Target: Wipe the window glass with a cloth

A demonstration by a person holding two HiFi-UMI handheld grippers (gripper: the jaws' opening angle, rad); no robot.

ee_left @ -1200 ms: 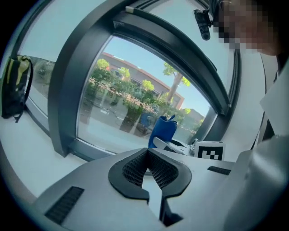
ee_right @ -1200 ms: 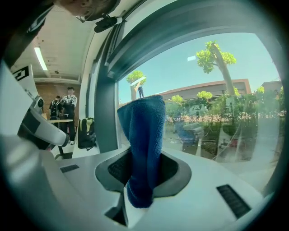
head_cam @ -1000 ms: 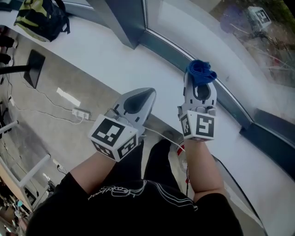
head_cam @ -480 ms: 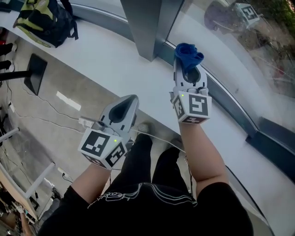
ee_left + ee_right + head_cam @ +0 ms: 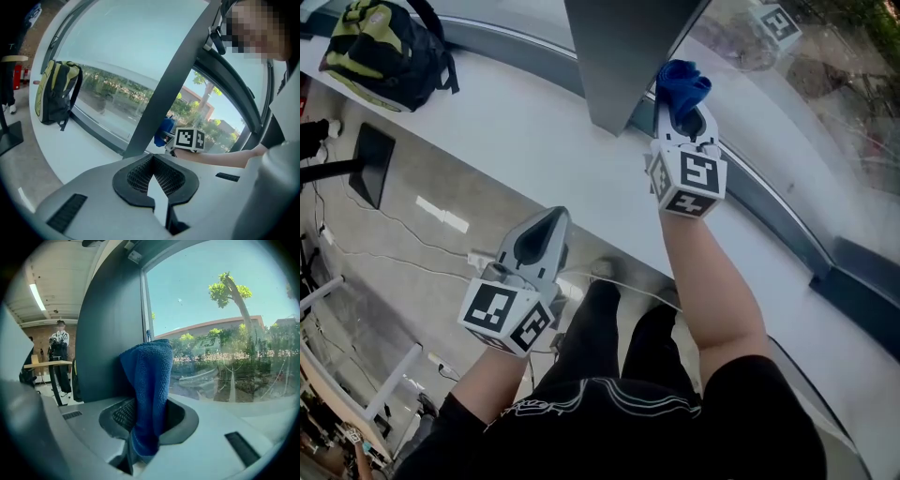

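A: Where's the cloth [image 5: 147,390]?

B: Blue, bunched, clamped in the right gripper [image 5: 682,112]; its lower end is pinched between the dark pads [image 5: 121,414]; the rest stands up past the tips in a folded wad.

A: Is it on the glass [image 5: 787,94]?

B: Right in front of it, at the corner where the grey pillar [image 5: 619,56] meets the pane; whether it touches the pane I can't tell.

A: And the right arm?

B: Stretched forward over the white sill [image 5: 506,122]; the marker cube faces the head camera.

A: The left gripper [image 5: 553,219]?

B: Clenched on nothing; its tips meet, and only the small opening between its pads shows sill behind; it hangs low, off the sill's near edge, above the floor [image 5: 403,244], well apart from the cloth.

A: What else is about?

B: A black and yellow-green backpack [image 5: 382,49] on the sill at the far left, near the window; a power strip [image 5: 480,258] and a white cable [image 5: 623,286] on the floor; a dark frame [image 5: 769,211] along the foot of the pane; trees [image 5: 225,287] and a low building [image 5: 211,326] outside; a person [image 5: 59,350] standing at a table [image 5: 47,364] indoors, left of the pillar in the right gripper view.
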